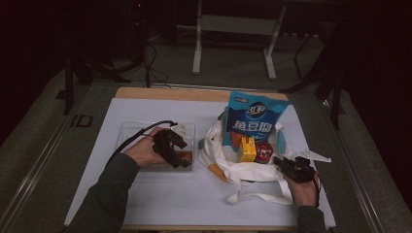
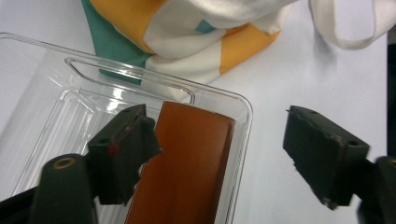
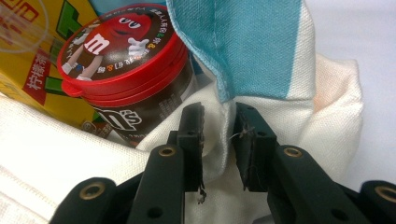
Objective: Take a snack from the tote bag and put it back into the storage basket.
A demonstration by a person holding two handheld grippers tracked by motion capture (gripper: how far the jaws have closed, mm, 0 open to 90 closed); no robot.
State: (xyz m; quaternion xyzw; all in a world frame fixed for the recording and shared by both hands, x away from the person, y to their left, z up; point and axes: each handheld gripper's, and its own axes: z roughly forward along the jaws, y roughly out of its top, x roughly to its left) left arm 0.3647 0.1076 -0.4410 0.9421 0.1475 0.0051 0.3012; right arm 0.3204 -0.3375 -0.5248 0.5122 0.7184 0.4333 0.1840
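A clear plastic tray (image 1: pixel 131 131) (image 2: pixel 130 74) lies at the table's left with a flat brown bar (image 2: pixel 187 158) in its near right corner. My left gripper (image 1: pixel 177 155) (image 2: pixel 219 126) stands open over that corner. One jaw is inside the tray and the other outside it, with the bar and the tray wall between them, untouched. A white cloth bag (image 1: pixel 243 170) (image 3: pixel 56 158) holds a blue snack packet (image 1: pixel 255 119), a yellow drink carton (image 1: pixel 247 149) (image 3: pixel 28 65) and a red-lidded candy tub (image 1: pixel 264 151) (image 3: pixel 121 51). My right gripper (image 1: pixel 282 164) (image 3: pixel 219 116) is shut on a fold of the bag's rim.
A white sheet (image 1: pixel 160 199) covers the table, and a wooden edge (image 1: pixel 145 92) shows at the back. The bag's loose straps (image 1: pixel 257 196) trail toward the front edge. A metal stand (image 1: pixel 233 29) is on the floor behind the table.
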